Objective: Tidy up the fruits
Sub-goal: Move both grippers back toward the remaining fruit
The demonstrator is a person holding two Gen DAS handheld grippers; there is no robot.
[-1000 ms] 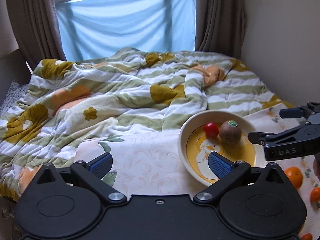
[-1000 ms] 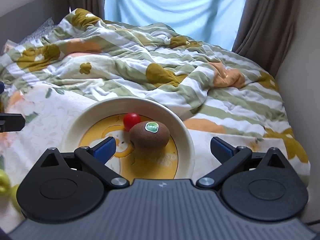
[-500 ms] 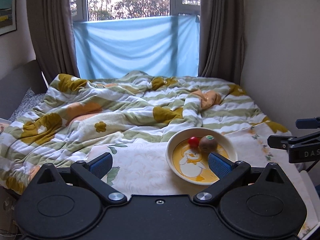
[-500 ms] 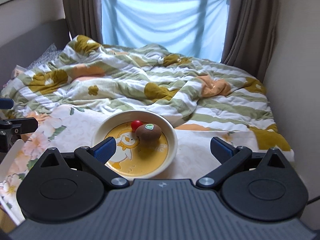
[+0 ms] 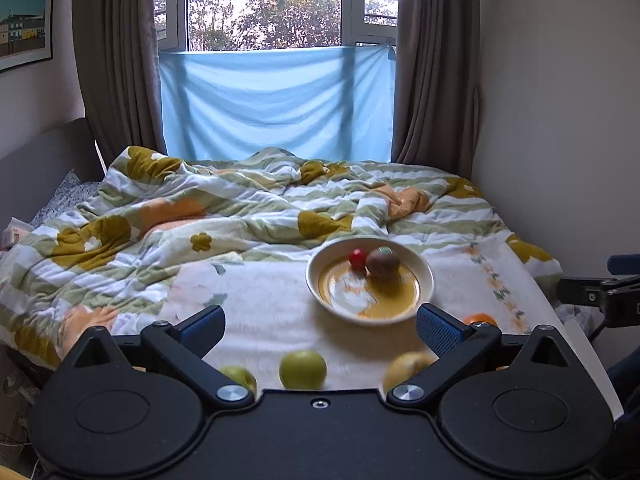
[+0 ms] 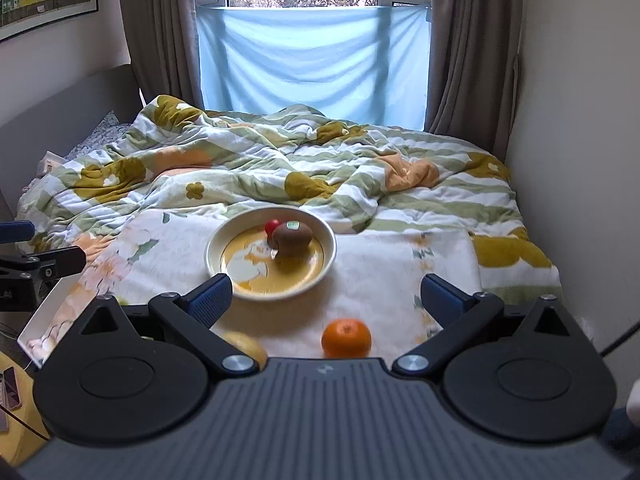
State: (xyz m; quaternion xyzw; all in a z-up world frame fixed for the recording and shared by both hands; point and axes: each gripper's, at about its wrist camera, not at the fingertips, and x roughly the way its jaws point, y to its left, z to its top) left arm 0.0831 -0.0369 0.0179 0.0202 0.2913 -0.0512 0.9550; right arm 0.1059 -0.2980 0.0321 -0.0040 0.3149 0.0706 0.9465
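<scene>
In the left wrist view, our left tongs (image 5: pixel 320 326) stand wide apart and empty, and they have drawn back and risen over the last second: the bowl (image 5: pixel 424 276), which filled the space by the right finger a second ago, now lies well ahead and a little right of the tips. The kiwi (image 5: pixel 383 263) and the small red fruit (image 5: pixel 357 258) sit touching inside it at the far side. The pull-back has brought loose fruit into sight: a green apple (image 5: pixel 303 369) just below the gap between our fingers, another green one (image 5: pixel 239 376) behind the left finger, a yellowish fruit (image 5: pixel 406 366) by the right finger, and an orange (image 5: pixel 480 318) peeking beyond that finger.

In the right wrist view, our right tongs (image 6: pixel 326 296) are likewise spread and holding nothing, also withdrawn from the bowl (image 6: pixel 328 240), now ahead and left of centre. A mandarin-like orange (image 6: pixel 346 338) lies just under the gap, near the right tips, on the floral cloth (image 6: pixel 400 264).

We judge that one placement is finished and the retreat sets up the next pick: several fruits remain outside the bowl, the orange being handiest for the right tongs.
</scene>
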